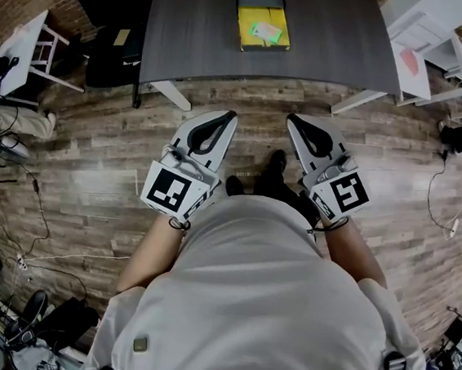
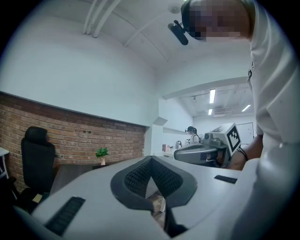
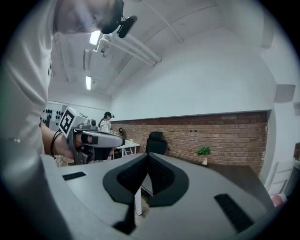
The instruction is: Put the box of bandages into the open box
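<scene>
On the dark grey table (image 1: pixel 336 43) at the far side lies an open box (image 1: pixel 264 27) with a yellow inside and a grey flap behind it. A small green-and-white box of bandages (image 1: pixel 266 32) rests on the yellow part. My left gripper (image 1: pixel 224 115) and right gripper (image 1: pixel 294 118) hover side by side over the wooden floor, short of the table's near edge, both pointing at it. Both are shut with nothing between the jaws. In the left gripper view the tips (image 2: pixel 151 159) meet, as they do in the right gripper view (image 3: pixel 147 154). Neither gripper view shows the boxes.
A black chair (image 1: pixel 106 44) stands at the table's left end, with a white stool (image 1: pixel 28 44) further left. White tables (image 1: pixel 442 46) fill the right back. Cables (image 1: pixel 40 209) trail over the floor on the left and right. The table's white legs (image 1: pixel 171 93) stand ahead.
</scene>
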Available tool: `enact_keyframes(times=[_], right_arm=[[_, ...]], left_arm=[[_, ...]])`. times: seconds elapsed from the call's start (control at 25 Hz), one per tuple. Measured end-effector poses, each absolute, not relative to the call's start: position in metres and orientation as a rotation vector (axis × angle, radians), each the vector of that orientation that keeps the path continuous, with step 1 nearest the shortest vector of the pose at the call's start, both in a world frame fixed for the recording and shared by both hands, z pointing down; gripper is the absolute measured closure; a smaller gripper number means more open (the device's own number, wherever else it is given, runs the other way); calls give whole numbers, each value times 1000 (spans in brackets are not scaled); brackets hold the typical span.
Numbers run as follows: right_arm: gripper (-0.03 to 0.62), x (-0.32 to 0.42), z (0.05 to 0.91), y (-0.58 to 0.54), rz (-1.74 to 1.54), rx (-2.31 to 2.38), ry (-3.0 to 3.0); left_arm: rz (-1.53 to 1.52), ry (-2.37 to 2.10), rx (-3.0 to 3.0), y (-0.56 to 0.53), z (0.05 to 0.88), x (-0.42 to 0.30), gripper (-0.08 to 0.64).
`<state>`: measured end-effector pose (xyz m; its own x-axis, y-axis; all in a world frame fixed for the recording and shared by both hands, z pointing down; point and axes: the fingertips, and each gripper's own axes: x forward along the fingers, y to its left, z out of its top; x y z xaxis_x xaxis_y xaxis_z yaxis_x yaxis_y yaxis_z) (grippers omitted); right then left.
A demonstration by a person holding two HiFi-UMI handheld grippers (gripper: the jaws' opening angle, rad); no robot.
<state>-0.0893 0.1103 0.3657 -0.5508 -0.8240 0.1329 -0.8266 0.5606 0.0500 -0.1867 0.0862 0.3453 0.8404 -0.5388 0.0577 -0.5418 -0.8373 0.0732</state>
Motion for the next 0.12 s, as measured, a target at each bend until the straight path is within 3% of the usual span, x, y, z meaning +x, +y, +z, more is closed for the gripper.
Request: enact_keyframes(times=[0.12], right_arm=[[572, -95, 364, 114, 22, 1404, -2653]], left_arm=[[49, -858, 2932, 90, 344, -190, 545]])
